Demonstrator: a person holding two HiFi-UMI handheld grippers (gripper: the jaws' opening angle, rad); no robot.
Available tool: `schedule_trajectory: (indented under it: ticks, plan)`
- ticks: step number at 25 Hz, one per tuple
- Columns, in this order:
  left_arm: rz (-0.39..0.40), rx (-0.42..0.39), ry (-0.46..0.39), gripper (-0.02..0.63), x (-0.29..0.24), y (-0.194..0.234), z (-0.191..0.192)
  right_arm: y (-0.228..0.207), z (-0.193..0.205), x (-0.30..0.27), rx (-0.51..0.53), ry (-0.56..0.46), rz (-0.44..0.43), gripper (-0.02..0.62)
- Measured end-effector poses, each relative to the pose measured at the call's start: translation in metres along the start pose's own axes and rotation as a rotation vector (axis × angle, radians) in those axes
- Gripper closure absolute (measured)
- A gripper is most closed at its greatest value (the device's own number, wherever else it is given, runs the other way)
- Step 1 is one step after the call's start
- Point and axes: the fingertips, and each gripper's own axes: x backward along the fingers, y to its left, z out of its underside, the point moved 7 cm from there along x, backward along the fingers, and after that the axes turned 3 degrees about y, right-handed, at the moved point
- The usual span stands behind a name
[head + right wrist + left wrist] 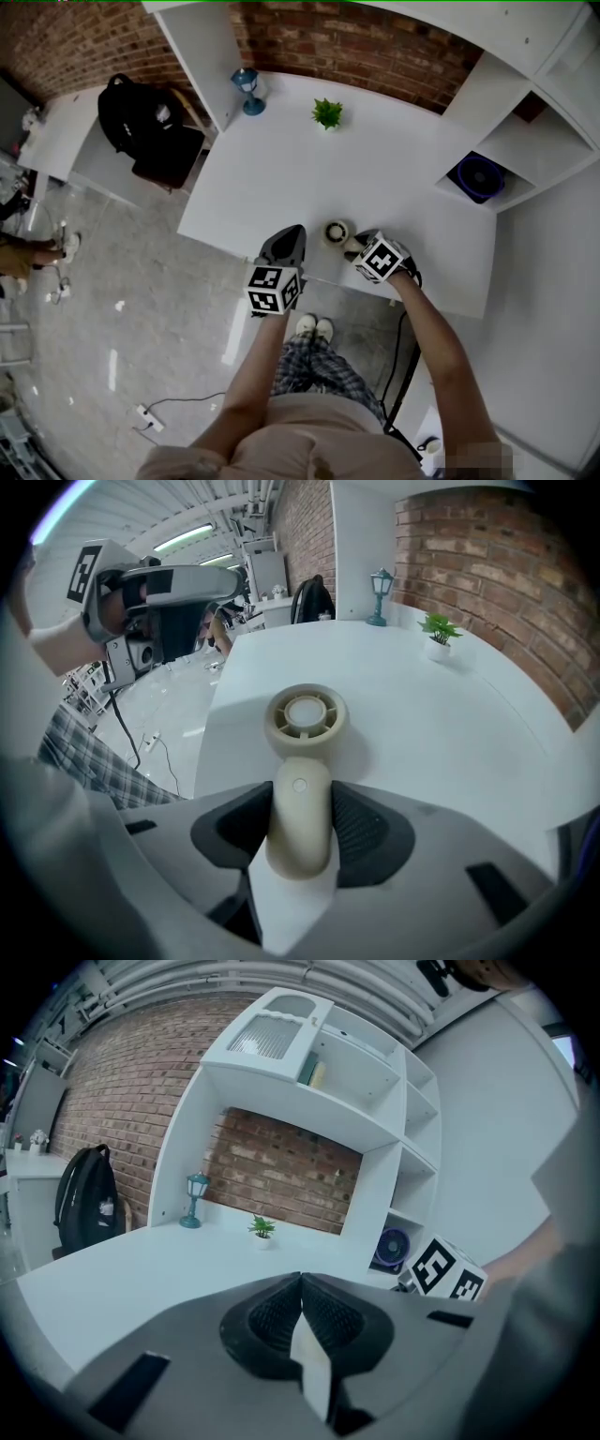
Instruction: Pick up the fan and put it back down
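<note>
A small cream hand-held fan [336,232] is near the front edge of the white desk [281,169], its round head [305,716] pointing away from me. My right gripper [356,247] is shut on the fan's handle [299,822], which fills the gap between the two black pads [361,827]. I cannot tell whether the fan head touches the desk top. My left gripper [292,232] hovers just left of the fan, its jaws [301,1284] pressed together with nothing between them. The right gripper's marker cube [446,1270] shows at the right of the left gripper view.
A small green potted plant [327,113] and a blue lantern [247,90] stand at the back of the desk. A blue round fan [480,176] sits in a shelf compartment at right. A black backpack [141,117] rests on a chair at left. The desk's front edge is just below the grippers.
</note>
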Motion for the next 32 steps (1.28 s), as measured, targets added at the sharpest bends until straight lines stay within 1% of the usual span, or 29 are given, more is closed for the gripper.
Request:
schedule_trajectory:
  ticks: [4,7,9,14,18,22,27,30,32]
  plan:
    - [-0.001,-0.003,-0.002,0.578,0.000,0.000,0.000,-0.001,0.004,0.002,-0.010,-0.009,0.020,0.390]
    - [-0.004,-0.005,-0.009,0.578,0.002,0.001,-0.003,-0.003,0.003,0.010,-0.031,-0.049,0.047,0.391]
    - [-0.005,-0.009,-0.015,0.578,0.004,0.000,-0.007,-0.004,0.004,0.018,-0.059,-0.095,0.072,0.391]
    - [0.004,-0.024,-0.032,0.578,0.007,-0.006,-0.019,-0.002,-0.002,0.054,-0.151,-0.255,0.131,0.391]
    - [0.022,-0.047,-0.055,0.578,0.006,-0.016,-0.034,0.002,-0.009,0.090,-0.209,-0.397,0.202,0.391]
    - [0.047,-0.074,-0.092,0.578,0.008,-0.030,-0.056,0.008,-0.015,0.133,-0.257,-0.550,0.293,0.391]
    - [0.078,-0.115,-0.142,0.578,0.013,-0.049,-0.083,0.020,-0.011,0.188,-0.320,-0.740,0.442,0.391]
    - [0.092,-0.142,-0.156,0.578,0.015,-0.058,-0.091,0.031,-0.001,0.209,-0.354,-0.811,0.522,0.391]
    - [0.097,-0.150,-0.157,0.578,0.015,-0.060,-0.093,0.035,0.004,0.215,-0.366,-0.830,0.553,0.391]
